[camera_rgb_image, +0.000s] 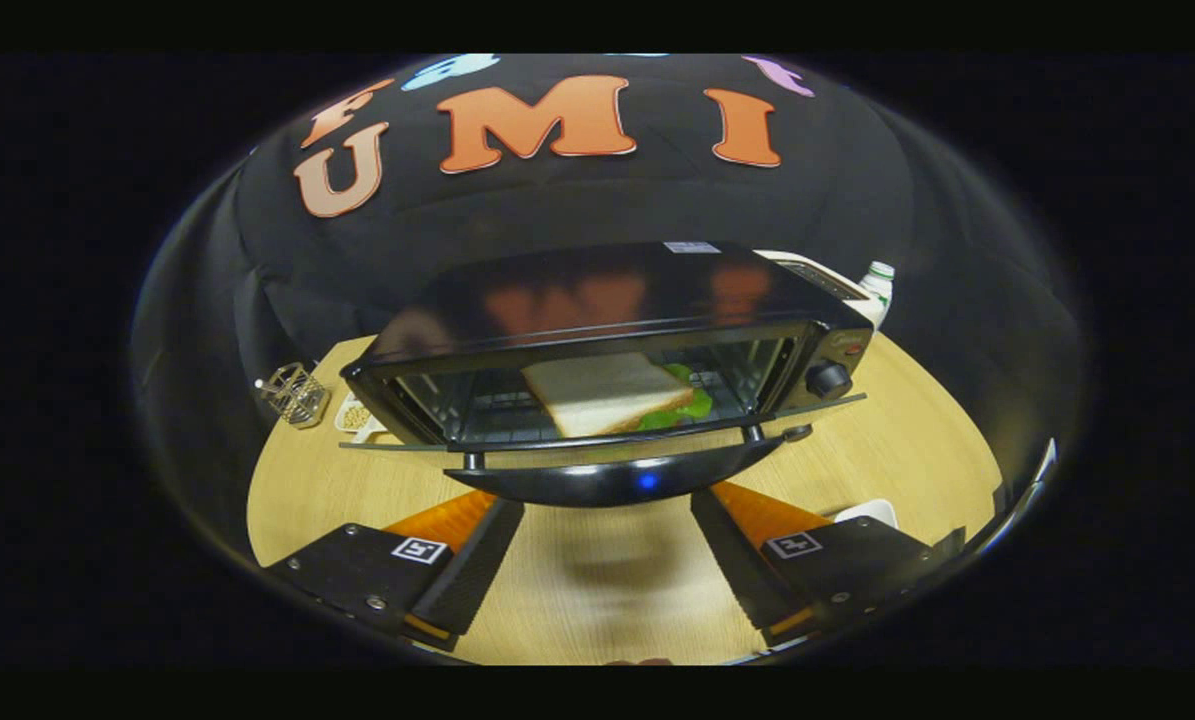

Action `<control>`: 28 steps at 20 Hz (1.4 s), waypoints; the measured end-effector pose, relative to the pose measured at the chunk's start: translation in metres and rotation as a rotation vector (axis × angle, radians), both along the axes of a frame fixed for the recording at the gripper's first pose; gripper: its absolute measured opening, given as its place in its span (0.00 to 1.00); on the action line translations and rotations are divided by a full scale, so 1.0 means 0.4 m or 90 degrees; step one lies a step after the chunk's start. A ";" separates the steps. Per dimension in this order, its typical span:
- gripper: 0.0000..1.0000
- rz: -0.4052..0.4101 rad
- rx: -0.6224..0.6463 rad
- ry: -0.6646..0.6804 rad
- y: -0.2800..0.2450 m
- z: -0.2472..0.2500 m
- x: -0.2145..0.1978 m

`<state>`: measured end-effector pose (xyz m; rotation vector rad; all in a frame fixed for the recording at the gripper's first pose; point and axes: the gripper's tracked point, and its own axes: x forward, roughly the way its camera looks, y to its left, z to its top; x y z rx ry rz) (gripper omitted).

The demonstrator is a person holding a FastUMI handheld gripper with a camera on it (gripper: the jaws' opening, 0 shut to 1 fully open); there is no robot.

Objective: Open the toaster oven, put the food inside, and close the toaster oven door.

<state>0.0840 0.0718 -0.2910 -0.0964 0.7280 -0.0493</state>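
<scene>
Spread claw (607, 560) beneath curved glossy handle (617, 482)

Dim fisheye view, edges bowed and blurred, glare on toaster oven (597, 295) top.

A pale wood-grain counter (887, 470) spreads beneath and beyond the tongs (607, 560), evenly lit. Black cloth (577, 205) walls the booth behind it, rising dark and creased.

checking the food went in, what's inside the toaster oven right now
Inside the toaster oven a sandwich lies on the rack, white bread over green lettuce. The bread covers any other filling. The door hangs open ahead of the open gripper.
</scene>
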 end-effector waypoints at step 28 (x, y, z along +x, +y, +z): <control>0.99 0.038 -0.032 -0.331 -0.042 0.862 0.011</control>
